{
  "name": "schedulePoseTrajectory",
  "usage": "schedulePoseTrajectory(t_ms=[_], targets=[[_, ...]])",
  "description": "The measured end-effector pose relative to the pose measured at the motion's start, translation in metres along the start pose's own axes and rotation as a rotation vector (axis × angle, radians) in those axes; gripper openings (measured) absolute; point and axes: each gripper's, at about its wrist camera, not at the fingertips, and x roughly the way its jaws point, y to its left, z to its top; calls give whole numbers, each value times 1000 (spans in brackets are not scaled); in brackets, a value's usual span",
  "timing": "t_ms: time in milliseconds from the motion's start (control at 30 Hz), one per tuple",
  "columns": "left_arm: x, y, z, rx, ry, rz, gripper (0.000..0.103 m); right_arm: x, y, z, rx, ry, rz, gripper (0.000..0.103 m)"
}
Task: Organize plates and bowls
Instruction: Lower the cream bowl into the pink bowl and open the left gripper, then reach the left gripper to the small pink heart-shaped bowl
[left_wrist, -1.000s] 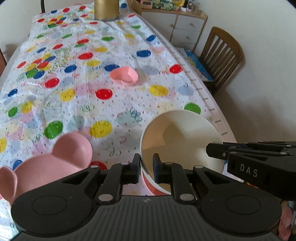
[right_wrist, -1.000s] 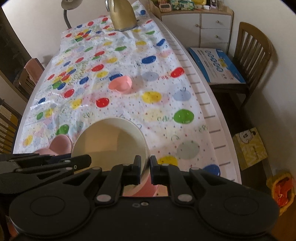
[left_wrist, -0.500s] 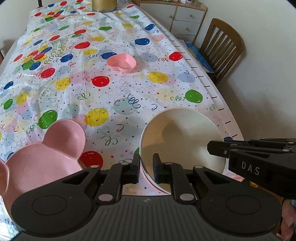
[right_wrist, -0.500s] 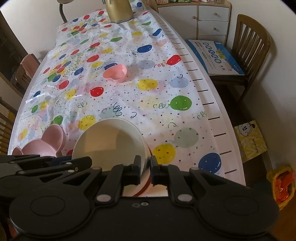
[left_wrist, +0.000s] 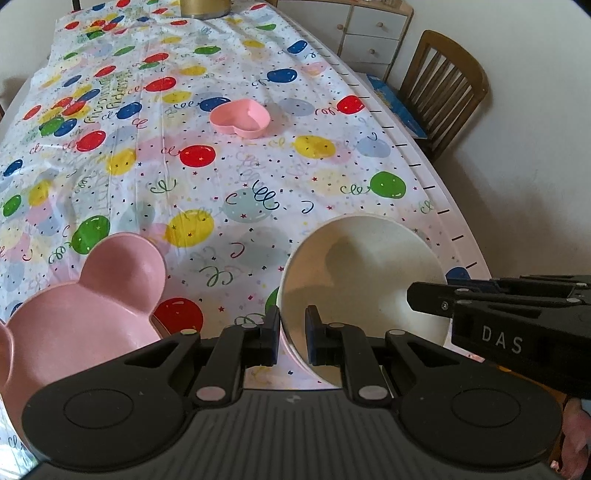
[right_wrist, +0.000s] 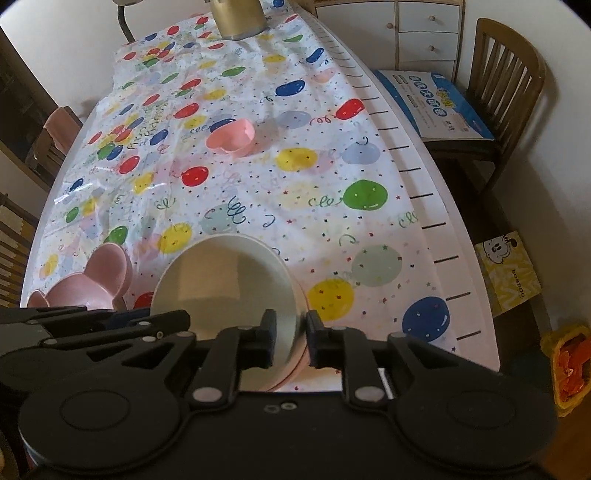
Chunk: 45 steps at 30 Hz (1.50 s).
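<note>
Both tools are on the cream bowl (left_wrist: 364, 280) at the near edge of the desk (left_wrist: 456, 236). My left tool (left_wrist: 291, 334) is clamped on the bowl's left rim, one pad inside and one outside. My right tool (right_wrist: 289, 341) straddles the right rim with the wall between its pads, and its jaws are opening; from the right wrist view I see slight gaps on both sides of the rim, so I read it as no longer pressing.

In the right wrist view a pink rim shows under the cream bowl at its near right side, so it looks nested in or on something pink. I can't tell what that piece is.

The pink bear-shaped plate (left_wrist: 85, 321) is on the desk to the left of the bowl, near edge, apart from it. The pink heart-shaped dish (left_wrist: 240, 118) sits well away toward the far middle of the desk, on the balloon-print tablecloth (left_wrist: 147, 177).

A gold object (right_wrist: 238, 16) stands at the far end of the desk. A wooden chair (right_wrist: 506, 81) is off the right side with a blue-and-white flat box (right_wrist: 432, 103) on its seat. A white drawer unit (right_wrist: 421, 29) stands beyond it. A yellow box (right_wrist: 508, 273) is on the floor at right.
</note>
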Motion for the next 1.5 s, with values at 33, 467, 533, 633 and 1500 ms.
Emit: schedulePoseTrajectory(t_ms=[33,467,533,633,1500], targets=[[0,1,0,0,2,-2,13,-1,1,1,-6,-3,-2,20],[-33,6,10,22,-74,-51,14,-22,12,13,-52,-53,15,25],[-42,7,13,27,-101,-53,14,-29,17,16,-64,-72,20,27],[-55,11,18,26,-143,-59,14,-39,25,22,-80,-103,32,28],[-114,93,66,-153,-394,23,62,-60,85,99,-265,-237,185,52]])
